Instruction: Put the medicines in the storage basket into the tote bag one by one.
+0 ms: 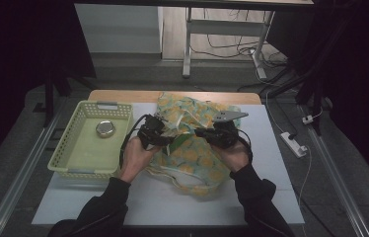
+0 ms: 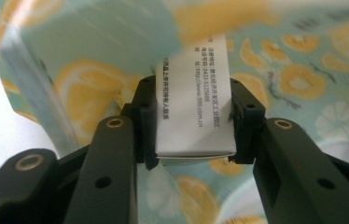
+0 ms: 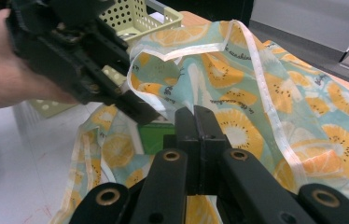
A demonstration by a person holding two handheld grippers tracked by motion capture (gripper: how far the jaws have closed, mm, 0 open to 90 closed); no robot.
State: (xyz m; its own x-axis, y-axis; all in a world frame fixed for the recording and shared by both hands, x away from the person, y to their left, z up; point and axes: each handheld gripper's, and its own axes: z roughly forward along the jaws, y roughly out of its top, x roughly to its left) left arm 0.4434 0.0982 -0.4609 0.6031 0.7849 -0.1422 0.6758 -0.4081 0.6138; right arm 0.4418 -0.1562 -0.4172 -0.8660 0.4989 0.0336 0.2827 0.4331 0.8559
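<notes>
A see-through bag [image 1: 192, 158] printed with orange slices lies crumpled in the middle of the table. My left gripper [image 1: 171, 141] is at its left side, shut on a small box [image 2: 193, 102]. The box's white face with printed text shows between the pads, and its green side [image 3: 156, 137] shows under the bag's raised rim [image 3: 219, 46]. My right gripper [image 3: 196, 116] comes from the right, its jaws pressed together on the bag's fabric [image 3: 238, 126]. The left gripper [image 3: 137, 109] and its hand sit close in front of the right gripper.
A pale yellow-green plastic basket [image 1: 69, 143] stands at the table's left with a round metal tin [image 1: 105, 129] in it. White table surface [image 1: 172, 202] lies in front of the bag. A power strip [image 1: 295, 144] lies on the floor to the right.
</notes>
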